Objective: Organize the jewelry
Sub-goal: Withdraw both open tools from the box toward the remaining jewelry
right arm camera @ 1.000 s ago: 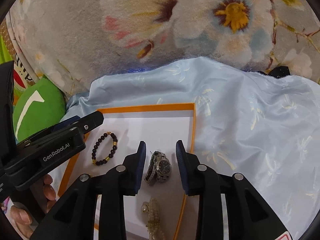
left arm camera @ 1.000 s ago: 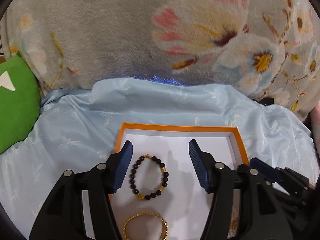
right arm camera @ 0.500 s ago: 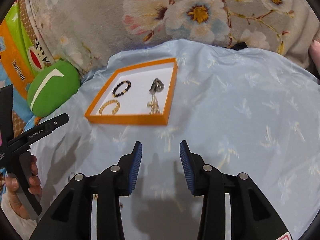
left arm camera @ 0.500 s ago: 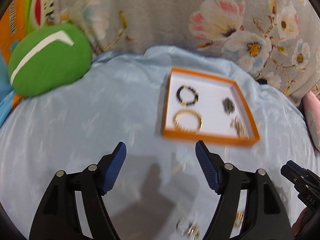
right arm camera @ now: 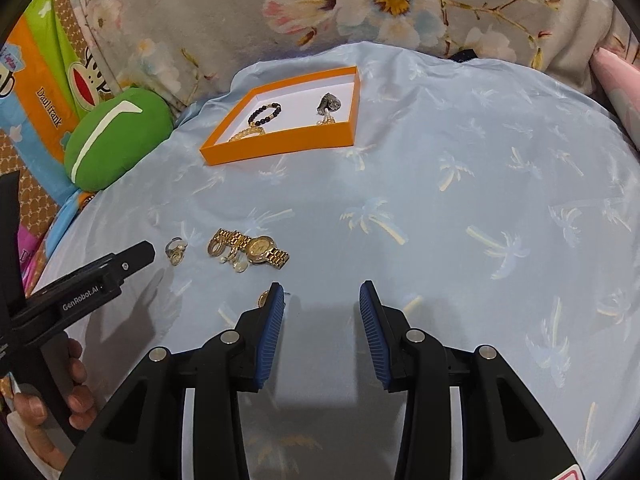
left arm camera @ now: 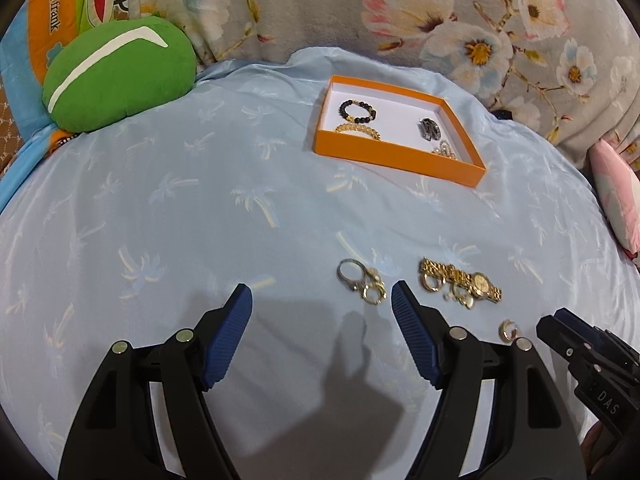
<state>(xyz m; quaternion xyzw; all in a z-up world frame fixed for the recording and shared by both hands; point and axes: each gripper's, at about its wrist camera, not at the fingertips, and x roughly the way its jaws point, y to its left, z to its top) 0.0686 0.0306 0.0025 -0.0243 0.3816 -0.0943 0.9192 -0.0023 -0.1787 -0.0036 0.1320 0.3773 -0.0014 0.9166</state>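
Now, far left from my left camera, a green cushion (left arm camera: pixel 118 70) leans against the flowered blanket (left arm camera: pixel 304 4) at the back. My left claw (left arm camera: pixel 322 300) hangs over the pale blue sheet (left arm camera: pixel 168 184) with its fingers spread wide and nothing between them. Just ahead of its right fingertip lies a little heap of rings (left arm camera: pixel 362 280), loose on the sheet. Further back sits the orange box (left arm camera: pixel 400 154), and in it I see a dark bead bracelet (left arm camera: pixel 357 110), a gold bracelet (left arm camera: pixel 357 130), a grey watch (left arm camera: pixel 429 129) and a pale piece (left arm camera: pixel 444 149) I cannot make out. Right of the rings a gold watch (left arm camera: pixel 466 280) lies tangled with some earrings, and one small hoop (left arm camera: pixel 509 330) lies apart, nearer to me. At the right edge is my right claw (right arm camera: pixel 321 296); its own camera shows the fingers parted, less widely, over bare sheet, the hoop half hidden behind the left finger.
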